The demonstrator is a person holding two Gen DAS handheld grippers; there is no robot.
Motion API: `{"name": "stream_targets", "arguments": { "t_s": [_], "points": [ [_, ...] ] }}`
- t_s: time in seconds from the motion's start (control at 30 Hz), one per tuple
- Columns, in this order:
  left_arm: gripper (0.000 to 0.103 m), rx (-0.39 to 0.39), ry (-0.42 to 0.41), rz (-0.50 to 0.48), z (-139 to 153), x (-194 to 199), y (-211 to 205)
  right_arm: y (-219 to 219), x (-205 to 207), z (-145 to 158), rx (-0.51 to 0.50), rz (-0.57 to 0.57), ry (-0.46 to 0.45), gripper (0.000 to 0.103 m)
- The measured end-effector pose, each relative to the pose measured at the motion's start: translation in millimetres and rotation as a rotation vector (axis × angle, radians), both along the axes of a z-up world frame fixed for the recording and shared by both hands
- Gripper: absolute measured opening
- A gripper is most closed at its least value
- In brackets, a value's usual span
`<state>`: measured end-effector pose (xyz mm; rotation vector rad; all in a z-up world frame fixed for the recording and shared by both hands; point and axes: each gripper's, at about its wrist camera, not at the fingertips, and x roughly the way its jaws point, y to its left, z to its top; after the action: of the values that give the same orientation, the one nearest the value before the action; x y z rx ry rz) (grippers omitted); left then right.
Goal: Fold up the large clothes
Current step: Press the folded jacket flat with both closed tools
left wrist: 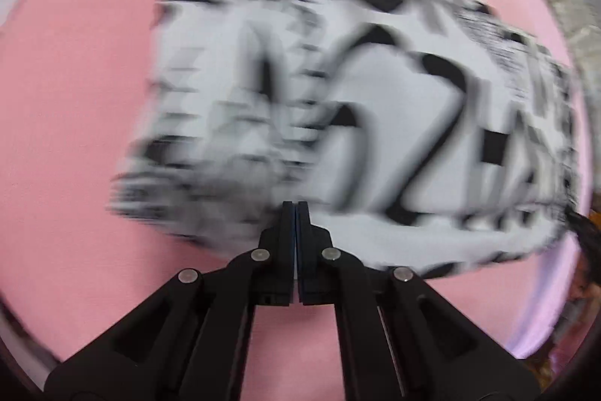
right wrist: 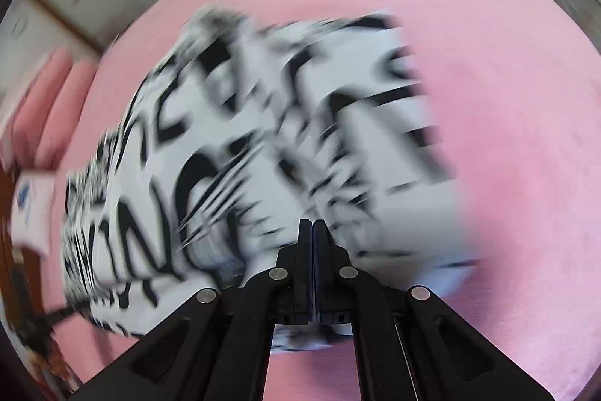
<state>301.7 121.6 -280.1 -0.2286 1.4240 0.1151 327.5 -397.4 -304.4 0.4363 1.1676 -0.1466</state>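
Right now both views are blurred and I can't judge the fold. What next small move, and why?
Probably set the fold down: both the left gripper and right gripper have shut jaws at the black-and-white garment, above the pink sheet.

White garment [left wrist: 394, 123] with bold black lettering and graphic print, blurred in both views; folded into rough rectangular bundle, lying flat on pink surface [left wrist: 75, 138]; edges uneven, print details illegible.
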Motion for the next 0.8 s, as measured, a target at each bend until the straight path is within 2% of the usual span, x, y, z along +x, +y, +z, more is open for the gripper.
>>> {"name": "stream_targets", "arguments": {
  "t_s": [0.1, 0.13, 0.17, 0.23, 0.27, 0.37, 0.43, 0.53, 0.6, 0.7, 0.8],
  "points": [
    [0.001, -0.070, -0.003, 0.057, -3, -3, 17, 3, -1, 9, -0.043, -0.013, 0.004, 0.000],
    [0.001, -0.059, -0.004, 0.048, -1, -3, 15, 9, -1, 13, -0.055, -0.004, 0.009, 0.000],
    [0.001, -0.009, -0.004, 0.016, 4, -2, 8, 19, 0, 17, -0.051, 0.028, 0.009, 0.000],
    [0.001, 0.059, -0.016, -0.032, 15, 0, -7, 50, -1, 28, -0.001, 0.118, -0.026, 0.000],
    [0.001, 0.055, -0.041, -0.052, 25, 0, -19, 65, -2, 31, 0.027, 0.153, -0.044, 0.000],
    [0.001, -0.073, -0.086, -0.132, 41, 3, -58, 126, -3, 36, 0.129, 0.301, -0.078, 0.000],
    [0.001, -0.121, -0.100, -0.209, 45, 8, -88, 161, -1, 30, 0.196, 0.366, -0.078, 0.000],
    [0.001, -0.191, -0.092, -0.275, 38, 23, -139, 203, 4, 14, 0.214, 0.391, -0.055, 0.000],
    [0.001, -0.225, -0.057, -0.297, 27, 36, -162, 219, 14, 3, 0.184, 0.385, -0.034, 0.000],
    [0.001, -0.210, -0.034, -0.322, 8, 52, -175, 226, 32, -9, 0.218, 0.332, -0.031, 0.000],
    [0.001, -0.237, -0.031, -0.271, -1, 77, -177, 234, 55, -16, 0.205, 0.348, -0.027, 0.000]
  ]
}}
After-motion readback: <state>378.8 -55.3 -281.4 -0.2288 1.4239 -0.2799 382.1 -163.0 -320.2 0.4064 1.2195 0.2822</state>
